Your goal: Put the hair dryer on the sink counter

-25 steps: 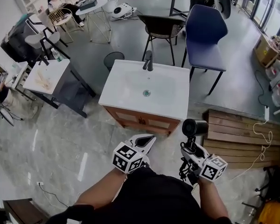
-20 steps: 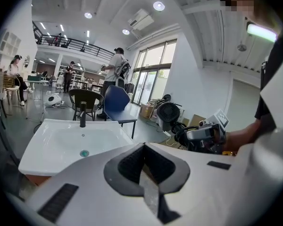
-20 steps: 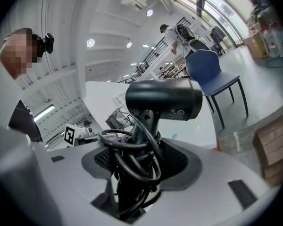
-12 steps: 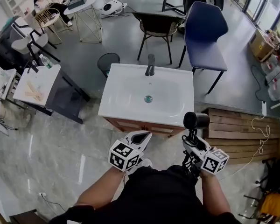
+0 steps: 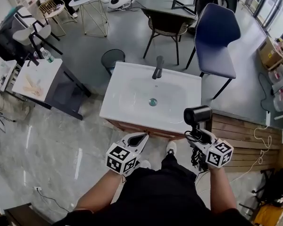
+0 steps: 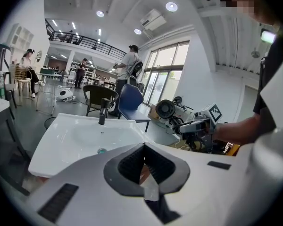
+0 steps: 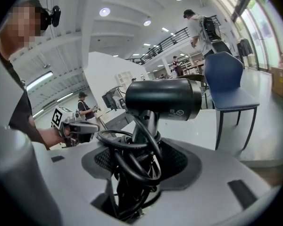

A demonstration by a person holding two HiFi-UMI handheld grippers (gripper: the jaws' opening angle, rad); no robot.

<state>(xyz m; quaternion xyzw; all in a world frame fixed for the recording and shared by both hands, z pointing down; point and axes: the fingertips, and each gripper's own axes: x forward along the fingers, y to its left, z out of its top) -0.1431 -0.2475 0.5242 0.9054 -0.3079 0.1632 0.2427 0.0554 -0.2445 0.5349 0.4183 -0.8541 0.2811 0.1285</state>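
The left tool (image 5: 142, 136) is held low before the front edge of the white sink counter (image 5: 125, 109), its jaws pressed together at the tips with nothing between them, as seen in the left gripper view (image 6: 143, 147). A dark faucet (image 5: 158, 68) stands at the counter's far edge. Near the counter's front right corner, the black hair dryer (image 5: 197, 115) is carried in the air by the right tool (image 5: 198, 134), not resting on the counter. Its handle, wrapped in a coiled cord (image 7: 132, 157), is pinched between widely spread jaws (image 7: 140, 160). The barrel (image 7: 163, 99) lies level, its long axis running left to right, with the grilled end (image 6: 165, 109) turned toward the left tool.
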